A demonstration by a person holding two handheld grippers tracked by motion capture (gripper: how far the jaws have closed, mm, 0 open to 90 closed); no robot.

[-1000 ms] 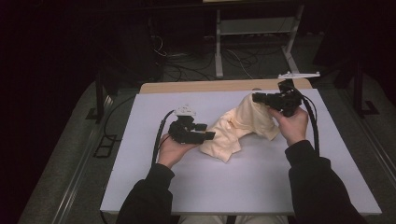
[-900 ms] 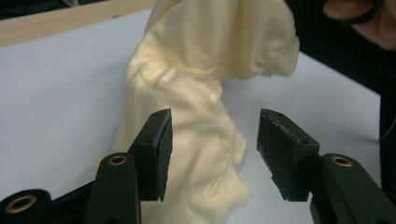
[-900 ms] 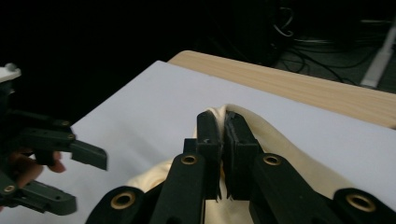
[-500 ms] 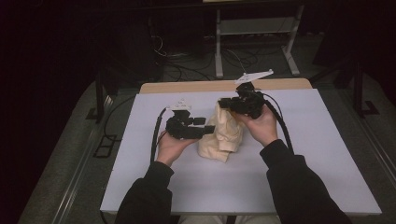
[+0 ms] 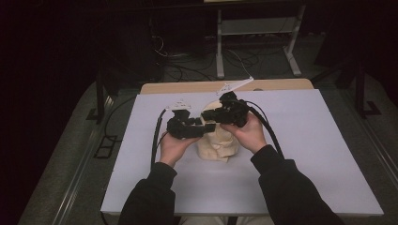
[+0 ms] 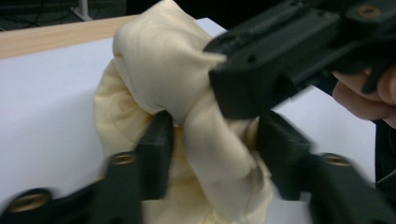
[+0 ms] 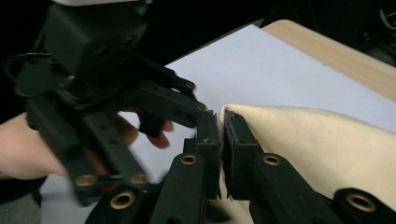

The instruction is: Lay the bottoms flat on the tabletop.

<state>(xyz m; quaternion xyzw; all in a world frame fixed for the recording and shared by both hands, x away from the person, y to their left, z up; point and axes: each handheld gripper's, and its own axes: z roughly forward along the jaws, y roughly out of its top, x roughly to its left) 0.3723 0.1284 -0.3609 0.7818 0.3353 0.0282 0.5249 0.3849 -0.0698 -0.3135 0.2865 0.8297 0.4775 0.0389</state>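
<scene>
A cream cloth [image 5: 217,144] sits bunched and folded over on the white table cover [image 5: 309,140], between the two hands. My right gripper [image 5: 210,115] is shut on a cloth edge [image 7: 299,140], and its jaws [image 7: 222,128] press together on that fold. Just left of it, my left gripper [image 5: 202,129] is open. In the left gripper view its two jaws stand wide apart on either side of a hanging fold of the cloth [image 6: 159,74], around the gripper point [image 6: 212,140]. The right gripper [image 6: 280,60] comes in there from the upper right, close above.
A wooden table edge [image 5: 281,85] shows behind the white cover. Beyond it lie a dark floor with cables [image 5: 234,56] and a metal stand [image 5: 256,33]. Black cables [image 5: 157,131] trail from both grippers beside the forearms.
My right gripper has carried its cloth edge from the far right across to the left gripper, folding the cloth into a bunch. The left gripper has stayed near the same spot.
</scene>
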